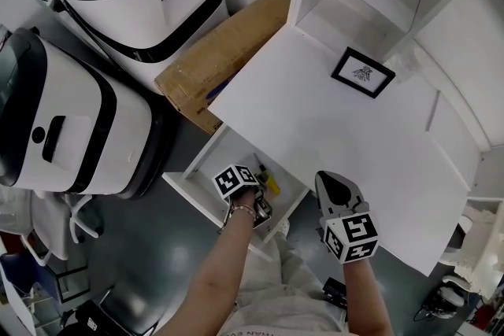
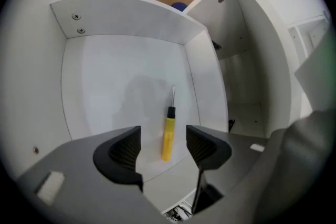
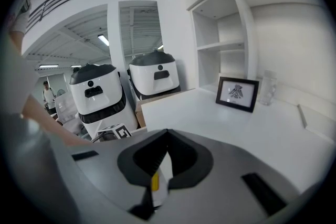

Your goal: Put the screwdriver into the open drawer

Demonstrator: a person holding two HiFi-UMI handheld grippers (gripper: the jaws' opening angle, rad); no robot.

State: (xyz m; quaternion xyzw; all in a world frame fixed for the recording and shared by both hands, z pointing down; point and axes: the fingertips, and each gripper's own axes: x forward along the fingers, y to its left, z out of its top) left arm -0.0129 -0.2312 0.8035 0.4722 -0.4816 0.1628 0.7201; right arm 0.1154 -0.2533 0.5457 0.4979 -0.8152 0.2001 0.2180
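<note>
The screwdriver lies in the drawer, lengthwise near to far, just under the left gripper, open and empty; the right gripper is closed.

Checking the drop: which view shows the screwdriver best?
Left gripper view: the whole screwdriver lies flat on the drawer floor. Head view shows it only as a small yellow bit; right gripper view, a yellow sliver at most.

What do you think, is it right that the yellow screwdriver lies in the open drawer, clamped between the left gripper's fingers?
Not quite. The yellow screwdriver does lie in the open drawer, but it isn't clamped: the left gripper has its fingers apart and not pressing on it, as the left gripper view shows.
</note>
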